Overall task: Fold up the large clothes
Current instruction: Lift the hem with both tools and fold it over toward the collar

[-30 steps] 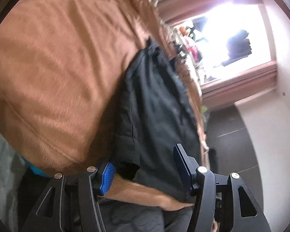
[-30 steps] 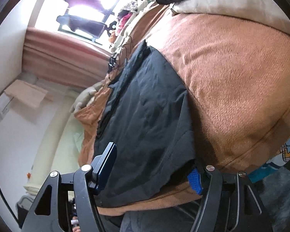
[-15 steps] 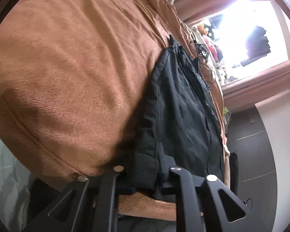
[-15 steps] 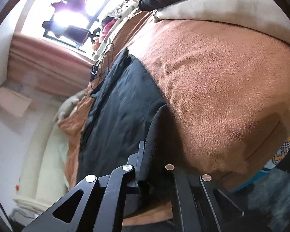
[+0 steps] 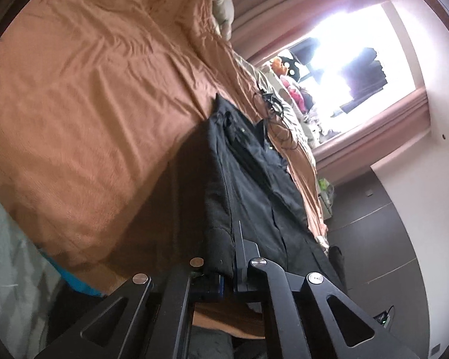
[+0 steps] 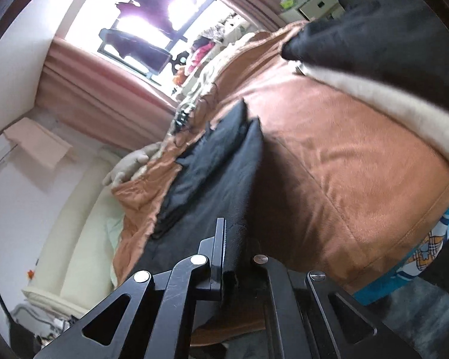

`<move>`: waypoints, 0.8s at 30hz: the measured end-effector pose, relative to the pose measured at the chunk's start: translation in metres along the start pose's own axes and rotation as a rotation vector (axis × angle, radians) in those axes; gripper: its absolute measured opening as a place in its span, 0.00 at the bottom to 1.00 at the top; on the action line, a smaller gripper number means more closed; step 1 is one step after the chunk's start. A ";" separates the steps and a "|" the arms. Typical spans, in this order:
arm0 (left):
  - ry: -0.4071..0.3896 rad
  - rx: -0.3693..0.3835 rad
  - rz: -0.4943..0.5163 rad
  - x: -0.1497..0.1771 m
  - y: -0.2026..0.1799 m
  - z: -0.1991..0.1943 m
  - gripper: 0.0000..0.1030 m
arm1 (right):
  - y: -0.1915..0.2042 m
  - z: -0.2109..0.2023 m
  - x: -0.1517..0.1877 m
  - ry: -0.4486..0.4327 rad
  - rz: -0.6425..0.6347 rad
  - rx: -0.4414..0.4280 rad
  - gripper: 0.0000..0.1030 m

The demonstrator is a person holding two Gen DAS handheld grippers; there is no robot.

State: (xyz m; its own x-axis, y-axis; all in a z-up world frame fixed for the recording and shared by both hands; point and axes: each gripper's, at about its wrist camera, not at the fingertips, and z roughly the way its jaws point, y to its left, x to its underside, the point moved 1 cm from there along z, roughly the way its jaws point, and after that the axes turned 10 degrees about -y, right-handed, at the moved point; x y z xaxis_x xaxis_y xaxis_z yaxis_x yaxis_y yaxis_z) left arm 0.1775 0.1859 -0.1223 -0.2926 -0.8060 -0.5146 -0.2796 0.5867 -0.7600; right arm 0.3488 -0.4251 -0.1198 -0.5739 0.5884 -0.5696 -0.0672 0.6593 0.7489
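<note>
Two grippers pinching one black garment (image 5: 254,179), lying on a brown blanket (image 5: 89,104) spread over the bed. Left gripper (image 5: 229,272) clamping a thick hem edge, pads closed down tight on the cloth, fabric rising out of the jaws in a narrow ridge. Right gripper (image 6: 229,269) likewise squeezing a black fold, jaws pressed almost together on it.

Showing only in the left view: a dark floor (image 5: 374,239) running along the bed's far side, a white wall (image 5: 428,185) beyond it, a tangle of thin black cable (image 5: 272,104) lying on the blanket past the garment's collar. Showing only in the right view: a cream headboard (image 6: 74,209) beside the blanket, a second dark garment (image 6: 359,36) heaped over a pale cover (image 6: 389,101) at the top, a blue printed sheet (image 6: 428,245) peeking out under the blanket's corner, a small white drawer unit (image 6: 314,6) near the window. Appearing in both: a bright window (image 5: 344,65) with pink curtains (image 5: 374,125) and dark clothes hanging in it.

Reading no brand, label or lettering anywhere; the sheet's print being too small to make out.

Leaving wide bare blanket beside the garment in both views. Garment's other long edge running close to the blanket's floor-side edge in the left view.
</note>
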 end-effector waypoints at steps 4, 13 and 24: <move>-0.025 0.014 -0.003 -0.005 -0.015 -0.028 0.02 | 0.026 -0.024 -0.005 -0.015 -0.017 -0.025 0.04; -0.121 0.078 0.021 -0.016 -0.058 -0.109 0.02 | 0.083 -0.085 -0.009 -0.045 -0.075 -0.132 0.04; -0.233 0.140 0.011 -0.018 -0.088 -0.205 0.02 | 0.124 -0.170 -0.006 -0.101 -0.101 -0.249 0.04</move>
State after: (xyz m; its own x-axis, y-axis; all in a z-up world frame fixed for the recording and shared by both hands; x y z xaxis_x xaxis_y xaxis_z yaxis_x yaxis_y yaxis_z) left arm 0.0199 0.1652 0.0356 -0.0721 -0.8055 -0.5882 -0.1439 0.5919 -0.7930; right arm 0.2051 -0.4260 0.0341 -0.4703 0.5777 -0.6671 -0.3252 0.5893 0.7396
